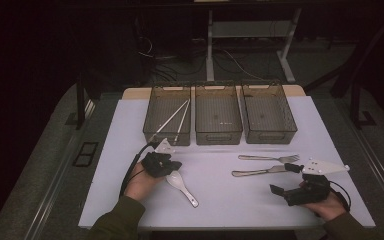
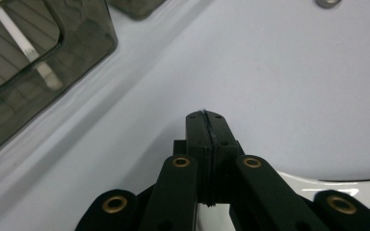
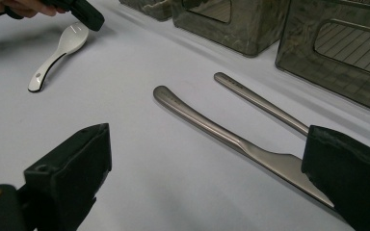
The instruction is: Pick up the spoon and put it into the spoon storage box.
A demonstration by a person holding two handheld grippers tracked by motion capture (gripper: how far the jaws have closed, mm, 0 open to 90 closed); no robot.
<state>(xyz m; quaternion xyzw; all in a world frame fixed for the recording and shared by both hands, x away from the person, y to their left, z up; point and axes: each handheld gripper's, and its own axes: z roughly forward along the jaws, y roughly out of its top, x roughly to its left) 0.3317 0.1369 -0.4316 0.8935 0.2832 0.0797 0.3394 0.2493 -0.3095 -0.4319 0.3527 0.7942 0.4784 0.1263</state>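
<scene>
Plenty of open table up front, back edge walled off by bins

Three smoky plastic bins (image 1: 218,120) sat side by side along the far edge, pretty much touching, so nothing could pass between them; only the top was open, and the left bin (image 1: 167,120) already had chopsticks (image 1: 176,117) lying in it. In front of them ran a bare strip of white table (image 1: 215,200). The white ceramic spoon (image 1: 181,186) lay left of centre, the knife (image 1: 259,171) and fork (image 1: 270,158) right of centre, with a wide clear lane between. The knife's blade end lay right between the right gripper (image 1: 286,178)'s wide-open jaws.
</scene>
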